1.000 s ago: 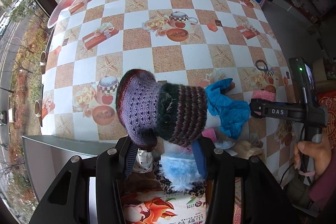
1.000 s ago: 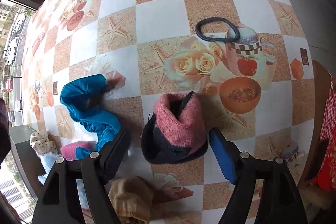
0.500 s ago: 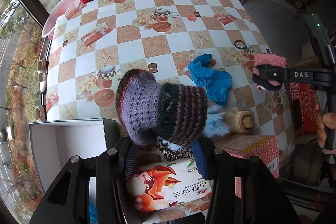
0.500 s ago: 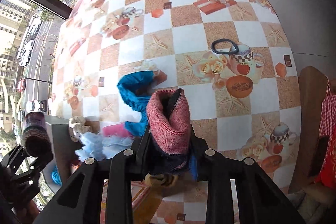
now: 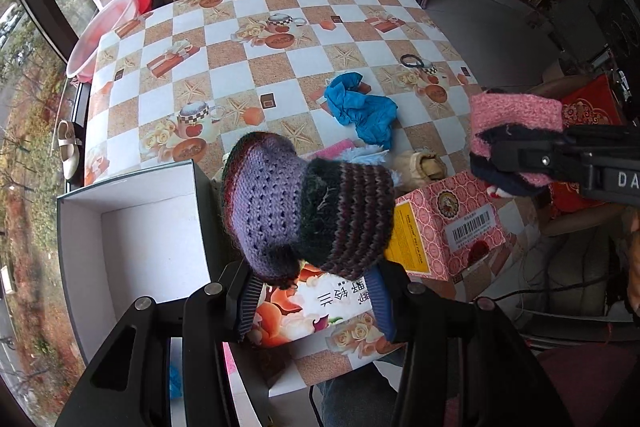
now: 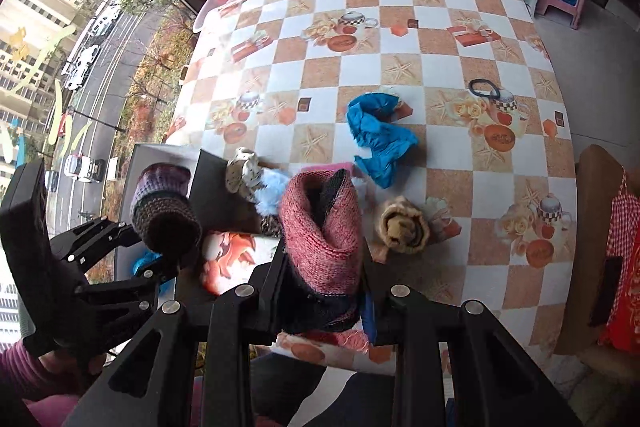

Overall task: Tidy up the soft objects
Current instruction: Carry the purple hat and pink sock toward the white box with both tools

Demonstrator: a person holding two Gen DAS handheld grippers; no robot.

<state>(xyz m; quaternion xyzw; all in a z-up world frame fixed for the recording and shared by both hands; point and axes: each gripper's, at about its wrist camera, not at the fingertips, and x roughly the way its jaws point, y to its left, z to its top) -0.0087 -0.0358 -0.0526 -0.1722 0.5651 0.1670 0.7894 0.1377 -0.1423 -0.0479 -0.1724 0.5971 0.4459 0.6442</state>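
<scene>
My L fingers (image 5: 312, 291) clamping purple hat (image 5: 304, 211), R fingers (image 6: 320, 291) squeezing pink sock (image 6: 320, 227), both above tabletop (image 5: 280, 67) w/ white box (image 5: 152, 227).

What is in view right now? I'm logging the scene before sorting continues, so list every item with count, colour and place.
Knit roll: 1, purple and dark striped, in left gripper.
Knit roll: 1, pink and navy, in right gripper.
Crumpled cloth: 1, blue, mid-table.
Rolled socks: 1, tan, on table.
Hair tie: 1, black, on table.
Open box: 1, white inside, table's edge.
Carton: 1, pink, near edge.
Table: 1, checkered cloth.
Left gripper: black, shut.
Right gripper: black, shut.
</scene>
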